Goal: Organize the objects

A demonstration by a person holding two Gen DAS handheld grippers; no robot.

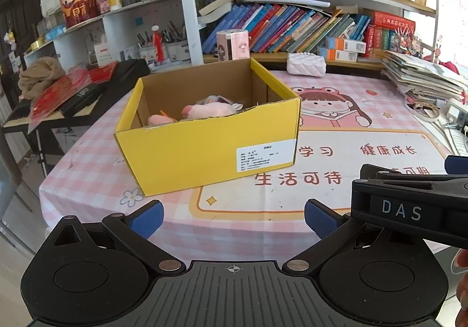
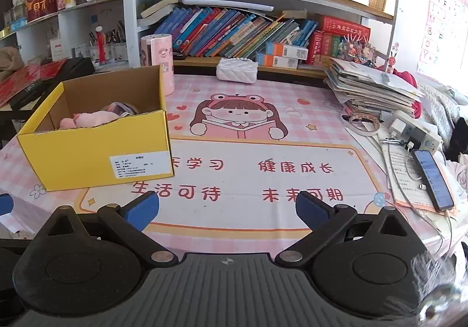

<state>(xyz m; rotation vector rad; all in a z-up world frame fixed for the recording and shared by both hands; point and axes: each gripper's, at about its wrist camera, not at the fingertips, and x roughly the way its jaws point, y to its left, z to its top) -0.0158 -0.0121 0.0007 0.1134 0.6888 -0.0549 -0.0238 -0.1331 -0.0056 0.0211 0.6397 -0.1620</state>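
A yellow cardboard box (image 1: 204, 148) (image 2: 87, 163) stands open on the pink checked table mat (image 1: 365, 122) (image 2: 292, 110). Inside it lie a pink plush toy (image 1: 210, 110) (image 2: 90, 118) and a small clear-wrapped item (image 1: 216, 99) (image 2: 120, 107). My left gripper (image 1: 234, 220) is open and holds nothing, hovering over the mat a little in front of the box. My right gripper (image 2: 228, 208) is open too, with nothing between its blue pads, in front and to the right of the box. In the left wrist view the right gripper's black body (image 1: 409, 204) shows at the right edge.
A white quilted purse (image 1: 306, 64) (image 2: 237, 70) and a pink cylinder (image 1: 232, 44) (image 2: 156, 63) stand at the back of the table. A stack of papers (image 2: 374, 87) (image 1: 421, 78), a charger (image 2: 415, 131) and a phone (image 2: 433, 177) lie at the right. Bookshelves (image 2: 248, 31) rise behind.
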